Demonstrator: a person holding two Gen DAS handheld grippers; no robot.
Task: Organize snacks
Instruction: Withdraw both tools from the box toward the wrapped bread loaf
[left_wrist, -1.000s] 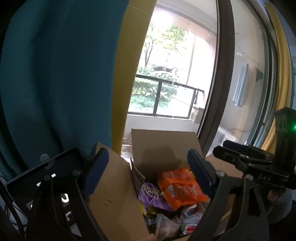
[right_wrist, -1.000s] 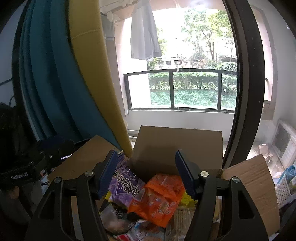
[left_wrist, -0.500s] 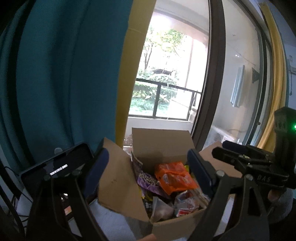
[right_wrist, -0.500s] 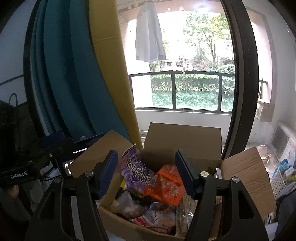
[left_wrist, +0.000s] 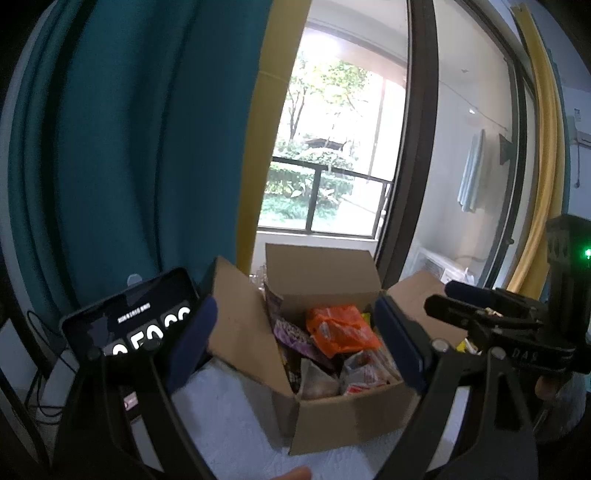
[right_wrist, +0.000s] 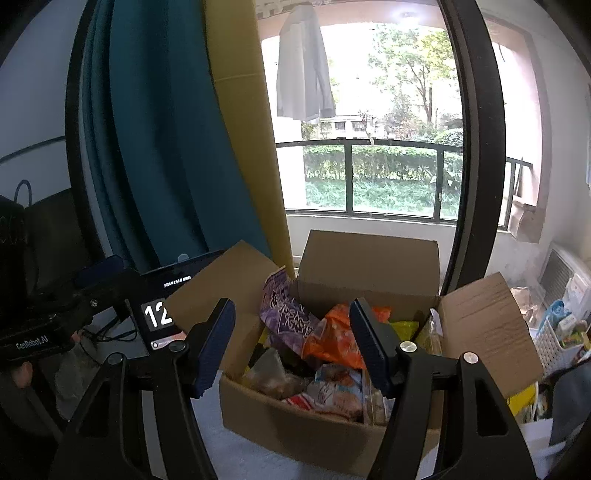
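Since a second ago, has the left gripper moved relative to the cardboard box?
Yes. The left gripper has backed away from the cardboard box: the box now looks smaller and shows its front wall.

1. The tablet screen (right_wrist: 162, 314), left of the cardboard box (right_wrist: 317, 424), shows a large white "12" on a flip-clock tile, with a small date line above it too small to read.
2. In the left wrist view the same tablet screen (left_wrist: 140, 332) shows large digits partly hidden, roughly "50".
3. The left gripper's body (right_wrist: 33, 345), left of the tablet, carries white lettering "GenRobot.AI".
4. The purple snack bag (right_wrist: 288, 317) in the box bears white characters, unreadable.
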